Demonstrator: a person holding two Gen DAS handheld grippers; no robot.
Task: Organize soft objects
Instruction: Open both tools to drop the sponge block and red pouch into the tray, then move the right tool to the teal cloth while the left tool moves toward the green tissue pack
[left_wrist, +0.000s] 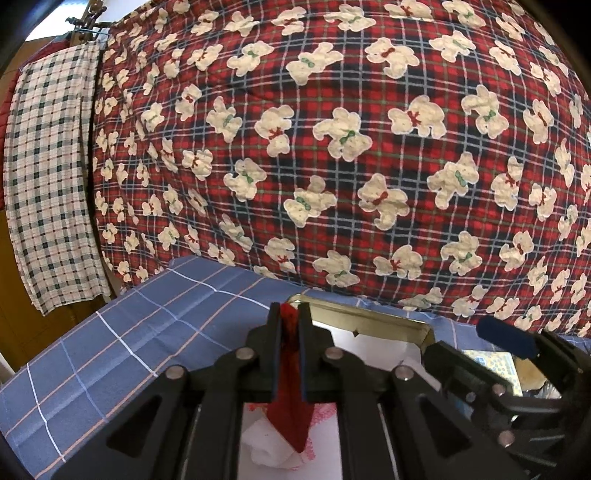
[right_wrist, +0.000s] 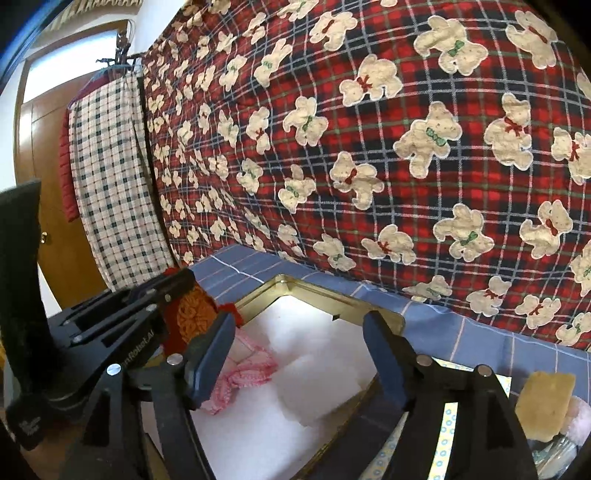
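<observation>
Left tool (left_wrist: 290, 321) is clenched on a red knitted piece (left_wrist: 290, 398), held above the open gold-rimmed tin (left_wrist: 369, 317) on the blue checked counter (left_wrist: 129, 332). The piece hangs over the tin's near-left part, apart from the white padding (right_wrist: 295, 376) and the pink crocheted item (right_wrist: 243, 376) already inside. Right tool (right_wrist: 299, 350) stands released and empty over the tin.

Judgement: the placing step is in hand. The next move calls for lowering the left tool into the tin, then releasing without snagging the yarn.
</observation>
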